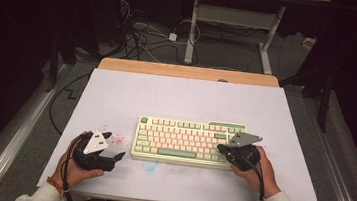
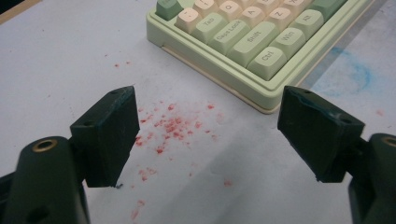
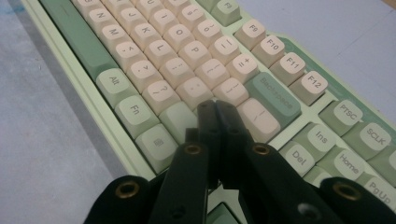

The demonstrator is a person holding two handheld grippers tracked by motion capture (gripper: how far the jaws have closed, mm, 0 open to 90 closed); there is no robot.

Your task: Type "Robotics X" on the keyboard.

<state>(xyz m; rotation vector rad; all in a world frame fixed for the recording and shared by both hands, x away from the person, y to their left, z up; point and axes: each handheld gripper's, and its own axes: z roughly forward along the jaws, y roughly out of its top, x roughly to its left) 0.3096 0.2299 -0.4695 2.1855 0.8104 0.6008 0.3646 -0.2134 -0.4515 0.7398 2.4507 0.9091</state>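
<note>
A pale green keyboard (image 1: 187, 141) with cream and green keys lies on the white table, a little right of centre. My left gripper (image 1: 114, 146) rests to its left, jaws wide open with nothing between them. In the left gripper view the keyboard's near left corner (image 2: 261, 100) sits just beyond my left gripper (image 2: 208, 135). My right gripper (image 1: 221, 149) is over the keyboard's right end. In the right gripper view my right gripper (image 3: 215, 106) is shut, its tips together above the keys (image 3: 231, 91) near the right shift and enter keys; nothing is held.
Red specks (image 2: 170, 126) stain the table between the left jaws, and a faint blue smear (image 2: 355, 70) lies below the keyboard. The white table top (image 1: 117, 94) ends in a wooden strip (image 1: 189, 72) at the far edge. Cables (image 1: 143, 36) and desk legs (image 1: 192, 31) stand on the floor beyond.
</note>
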